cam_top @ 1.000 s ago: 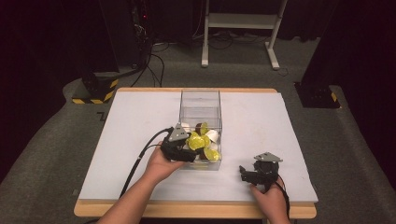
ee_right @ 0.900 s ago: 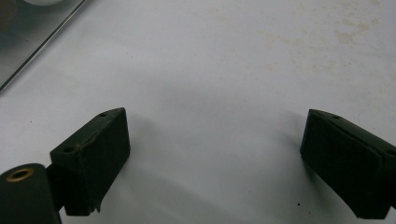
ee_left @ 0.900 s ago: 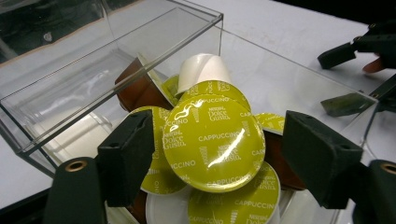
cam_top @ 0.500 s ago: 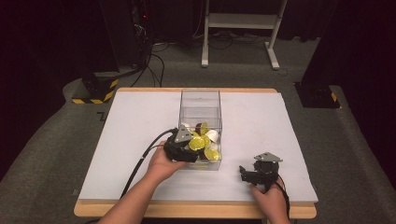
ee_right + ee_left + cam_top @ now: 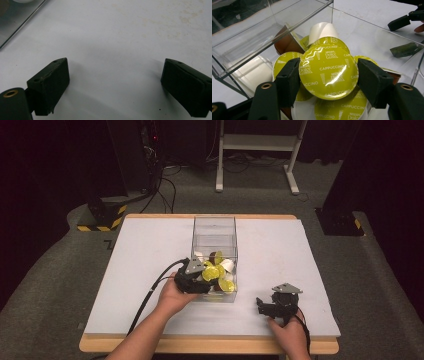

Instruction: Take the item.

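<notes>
Up close, left gripper [image 5: 328, 75] fingers clamp a Cappuccino capsule [image 5: 328, 71]; right gripper [image 5: 115, 87] fingers gape wide.

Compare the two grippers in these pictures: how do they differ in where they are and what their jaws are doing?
The left gripper reaches into the clear box, while the right gripper rests over the bare white table. The left gripper's jaws have just closed on a yellow-green cappuccino capsule; the right gripper's jaws stand wide apart with nothing between them. Both have black jaws, and a hand holds each.
</notes>
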`<state>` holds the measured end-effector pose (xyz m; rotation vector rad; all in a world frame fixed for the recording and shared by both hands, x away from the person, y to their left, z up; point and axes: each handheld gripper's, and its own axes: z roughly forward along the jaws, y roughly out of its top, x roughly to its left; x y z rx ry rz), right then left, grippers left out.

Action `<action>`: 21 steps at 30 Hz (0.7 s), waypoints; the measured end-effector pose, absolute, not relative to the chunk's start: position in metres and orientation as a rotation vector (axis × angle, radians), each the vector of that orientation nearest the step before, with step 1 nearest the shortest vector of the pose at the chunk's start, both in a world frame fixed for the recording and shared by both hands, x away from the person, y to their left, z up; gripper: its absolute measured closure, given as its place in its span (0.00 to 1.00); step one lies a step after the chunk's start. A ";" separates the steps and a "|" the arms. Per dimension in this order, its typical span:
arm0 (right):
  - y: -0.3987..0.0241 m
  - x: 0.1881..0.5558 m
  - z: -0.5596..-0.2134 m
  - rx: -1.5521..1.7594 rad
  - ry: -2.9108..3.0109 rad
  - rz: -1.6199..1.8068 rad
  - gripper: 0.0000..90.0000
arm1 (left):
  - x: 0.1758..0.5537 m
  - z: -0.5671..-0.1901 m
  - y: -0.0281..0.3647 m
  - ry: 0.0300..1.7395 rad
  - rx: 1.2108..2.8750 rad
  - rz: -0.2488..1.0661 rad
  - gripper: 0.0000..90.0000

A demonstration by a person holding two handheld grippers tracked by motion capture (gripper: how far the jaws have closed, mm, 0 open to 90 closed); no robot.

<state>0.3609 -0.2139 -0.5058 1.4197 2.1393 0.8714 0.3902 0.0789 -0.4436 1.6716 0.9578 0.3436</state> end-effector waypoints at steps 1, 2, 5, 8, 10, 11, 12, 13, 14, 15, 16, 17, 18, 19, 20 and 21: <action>-0.214 0.361 -0.506 1.420 2.139 0.871 0.09 | 0.390 -0.444 0.079 0.960 1.667 0.341 0.42; -0.214 0.361 -0.506 1.420 2.139 0.871 0.09 | 0.390 -0.444 0.080 0.958 1.667 0.340 0.42; -0.214 0.361 -0.506 1.420 2.139 0.872 0.09 | 0.390 -0.444 0.080 0.957 1.661 0.334 0.42; -0.214 0.361 -0.506 1.420 2.140 0.871 0.09 | 0.389 -0.443 0.081 0.956 1.644 0.324 0.42; -0.214 0.361 -0.506 1.420 2.139 0.872 0.09 | 0.388 -0.442 0.081 0.956 1.631 0.316 0.42; -0.214 0.361 -0.506 1.420 2.139 0.871 0.09 | 0.388 -0.442 0.081 0.958 1.623 0.313 0.42; -0.214 0.361 -0.506 1.420 2.139 0.871 0.09 | 0.388 -0.441 0.082 0.953 1.623 0.312 0.42; -0.214 0.361 -0.506 1.420 2.139 0.872 0.09 | 0.387 -0.441 0.082 0.948 1.623 0.313 0.42; -0.214 0.361 -0.506 1.420 2.139 0.871 0.09 | 0.387 -0.441 0.082 0.953 1.612 0.311 0.42; -0.214 0.361 -0.506 1.420 2.139 0.872 0.09 | 0.387 -0.440 0.083 0.943 1.622 0.320 0.42; -0.214 0.361 -0.506 1.420 2.139 0.871 0.09 | 0.386 -0.440 0.083 0.945 1.614 0.315 0.42; -0.214 0.361 -0.506 1.420 2.139 0.871 0.09 | 0.386 -0.439 0.082 0.946 1.602 0.312 0.42; -0.214 0.361 -0.506 1.420 2.139 0.871 0.09 | 0.385 -0.439 0.083 0.942 1.605 0.314 0.42; -0.214 0.361 -0.506 1.420 2.139 0.871 0.09 | 0.385 -0.438 0.083 0.943 1.594 0.310 0.42; -0.214 0.361 -0.506 1.420 2.139 0.871 0.09 | 0.385 -0.437 0.085 0.934 1.602 0.311 0.42; -0.214 0.361 -0.506 1.420 2.139 0.871 0.09 | 0.385 -0.437 0.085 0.933 1.598 0.313 0.42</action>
